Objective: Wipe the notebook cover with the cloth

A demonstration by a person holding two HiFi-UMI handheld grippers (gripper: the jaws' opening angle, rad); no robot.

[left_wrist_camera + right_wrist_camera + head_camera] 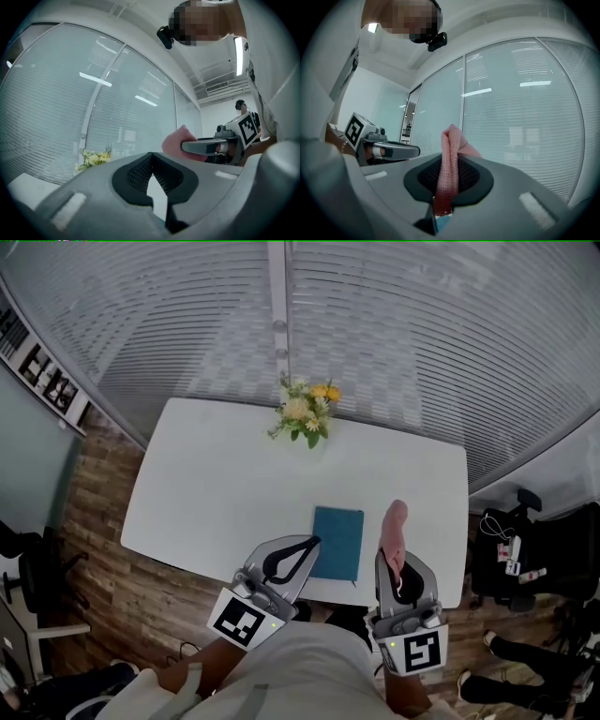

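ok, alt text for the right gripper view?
The right hand-held gripper pinches a pink cloth upright between its jaws. The left hand-held gripper shows at left, with glass walls behind.

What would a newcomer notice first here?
The pink cloth, pinched in the right gripper, sticks out over the near edge of the white table. The teal notebook lies flat just left of it, near the shut, empty left gripper; yellow flowers sit at the far edge.

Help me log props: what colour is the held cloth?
A pink knitted cloth, clearest in the right gripper view.
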